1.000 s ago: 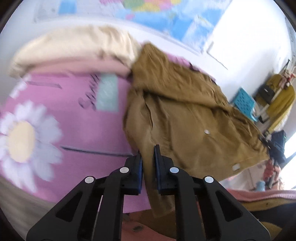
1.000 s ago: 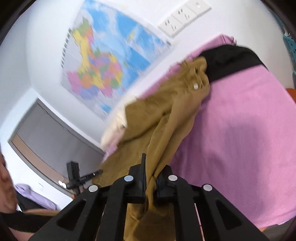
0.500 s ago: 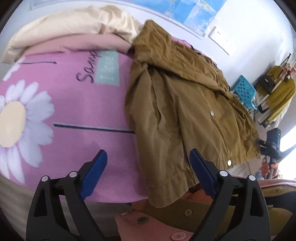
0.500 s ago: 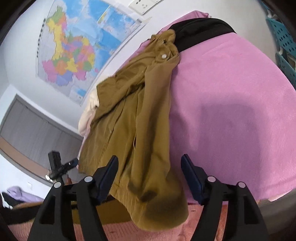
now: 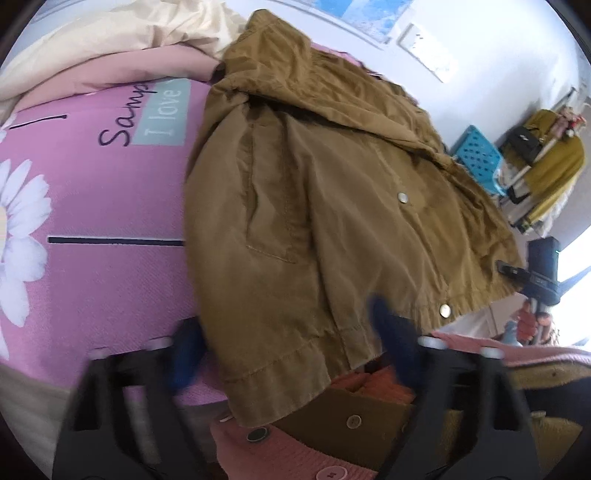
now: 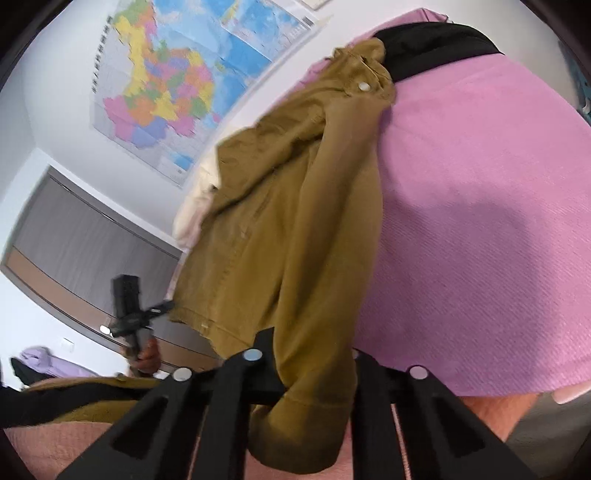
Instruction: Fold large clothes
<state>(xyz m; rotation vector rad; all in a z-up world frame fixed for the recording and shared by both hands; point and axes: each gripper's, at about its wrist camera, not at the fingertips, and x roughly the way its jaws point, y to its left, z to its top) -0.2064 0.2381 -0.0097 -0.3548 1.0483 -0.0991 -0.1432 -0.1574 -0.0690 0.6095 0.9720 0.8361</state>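
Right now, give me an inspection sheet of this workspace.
Surface: pink bedspread with daisy print.
Job's things: brown jacket spread on the bed, sleeve hanging off the near edge.
Clutter: cream bedding, black garment, pink buttoned garment.
Grippers: left gripper open, jaws just closing around the jacket hem; right gripper shut on the sleeve.
Cables: nothing seen.
Surroundings: wall map, blue basket.
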